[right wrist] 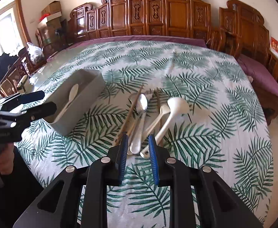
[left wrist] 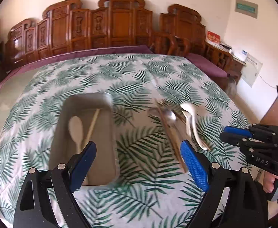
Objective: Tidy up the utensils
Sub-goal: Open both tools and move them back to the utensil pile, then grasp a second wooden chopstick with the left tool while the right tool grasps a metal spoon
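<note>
A grey box [left wrist: 111, 133] lies on the leaf-print cloth with a white spoon [left wrist: 76, 127] and a pale chopstick [left wrist: 93, 125] inside. To its right is a loose pile: a metal spoon [right wrist: 142, 102], two white spoons [right wrist: 177, 104], and brown chopsticks [right wrist: 133, 108]. My left gripper [left wrist: 139, 144] hovers open and empty over the near end of the box and the cloth beside it. My right gripper [right wrist: 138, 136] hangs over the near ends of the pile's handles. Its jaws stand a narrow gap apart, and nothing is gripped between them.
The round table [right wrist: 205, 60] carries the leaf-print cloth over a purple one [right wrist: 260, 74]. Carved wooden chairs [right wrist: 177, 13] line the far side. Boxes and a plastic bag [right wrist: 34, 51] sit at the left. A hand [right wrist: 4, 161] holds the left gripper's handle.
</note>
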